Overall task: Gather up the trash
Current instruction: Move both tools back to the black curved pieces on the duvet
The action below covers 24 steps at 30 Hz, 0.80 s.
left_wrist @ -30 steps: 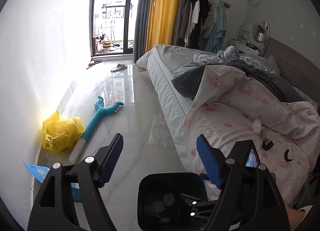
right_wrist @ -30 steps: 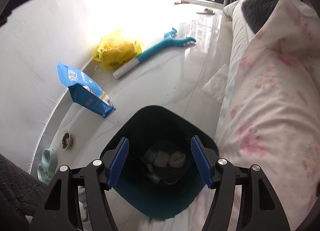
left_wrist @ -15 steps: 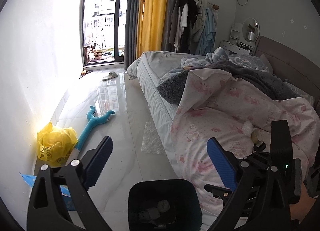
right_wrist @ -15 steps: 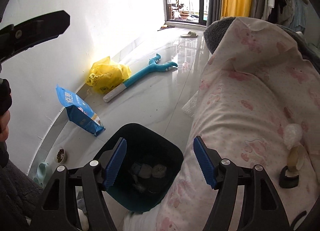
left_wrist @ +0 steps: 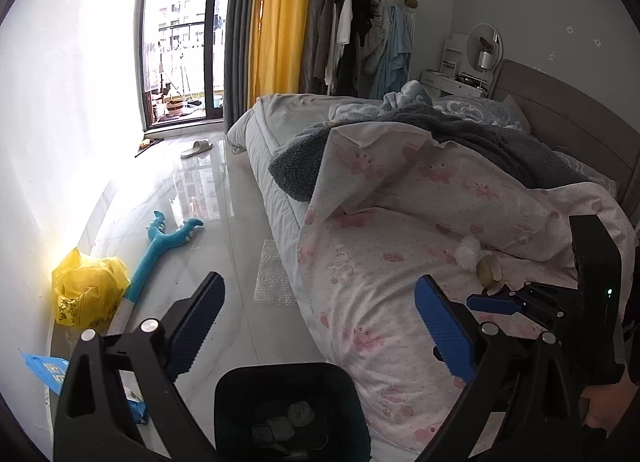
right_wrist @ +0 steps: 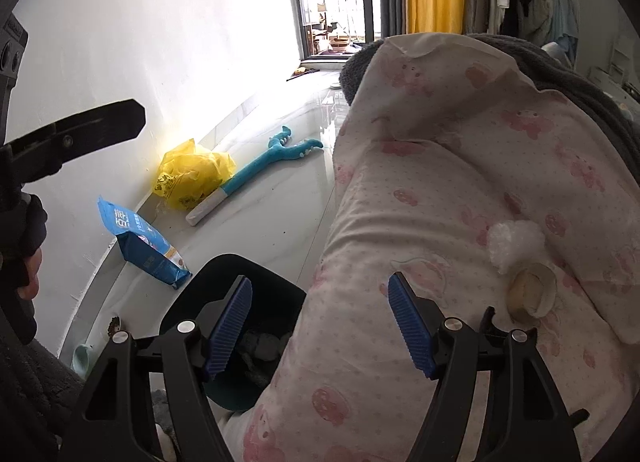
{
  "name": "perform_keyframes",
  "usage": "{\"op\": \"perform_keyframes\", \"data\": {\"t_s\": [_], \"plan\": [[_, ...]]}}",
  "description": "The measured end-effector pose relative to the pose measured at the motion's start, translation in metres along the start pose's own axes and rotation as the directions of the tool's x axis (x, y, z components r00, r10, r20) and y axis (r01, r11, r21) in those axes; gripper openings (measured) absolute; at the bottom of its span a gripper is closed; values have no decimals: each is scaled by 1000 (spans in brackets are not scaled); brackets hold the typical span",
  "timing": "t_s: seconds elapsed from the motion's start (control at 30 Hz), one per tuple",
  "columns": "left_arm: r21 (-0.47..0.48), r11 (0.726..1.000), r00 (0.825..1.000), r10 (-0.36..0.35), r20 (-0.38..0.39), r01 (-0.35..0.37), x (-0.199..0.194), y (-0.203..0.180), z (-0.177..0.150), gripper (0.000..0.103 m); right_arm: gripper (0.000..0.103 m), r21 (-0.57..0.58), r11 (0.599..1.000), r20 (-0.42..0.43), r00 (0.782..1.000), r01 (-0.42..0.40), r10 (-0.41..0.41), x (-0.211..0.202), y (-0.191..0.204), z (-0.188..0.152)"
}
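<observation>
Blue-padded left claw (left_wrist: 316, 326) is gaping wide and empty above the dark bin (left_wrist: 288, 402); right claw (right_wrist: 320, 322) is hanging half-open, empty, over the pink quilt (right_wrist: 440, 190).

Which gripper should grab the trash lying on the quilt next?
Right, probably. The right gripper, open and empty, already hangs over the pink quilt near the white wad and roll; the left gripper sits over the bin.
</observation>
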State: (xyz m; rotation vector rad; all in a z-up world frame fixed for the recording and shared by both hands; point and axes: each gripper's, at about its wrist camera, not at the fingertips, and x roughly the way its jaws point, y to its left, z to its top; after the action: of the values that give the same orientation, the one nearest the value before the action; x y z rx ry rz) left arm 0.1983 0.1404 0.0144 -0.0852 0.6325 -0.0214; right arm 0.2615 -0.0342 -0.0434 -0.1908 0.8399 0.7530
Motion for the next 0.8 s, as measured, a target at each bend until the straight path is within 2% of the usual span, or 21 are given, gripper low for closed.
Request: {"op": "perform_keyframes", "data": {"t_s": [0.23,0.43,0.67,0.8], "plan": [[15,999,1000,-28,-13,28,18,-29,3,97,73,21,1000,41,999,15,-16,-25,-35,-9],[27,998,998,-53,-31,54,32,-58,3,97,74,10,998,37,998,58,-59,-37,-64,-29],[5,995,990,-97,-104,98,57,-88,-9,97,74,-7,998,42,997,68,-68,-54,-93,-47],[25,993,985,-114,-126,118,67,-107,-14,97,76,-19,997,44,996,76,-75,-61,-109,-57]]}}
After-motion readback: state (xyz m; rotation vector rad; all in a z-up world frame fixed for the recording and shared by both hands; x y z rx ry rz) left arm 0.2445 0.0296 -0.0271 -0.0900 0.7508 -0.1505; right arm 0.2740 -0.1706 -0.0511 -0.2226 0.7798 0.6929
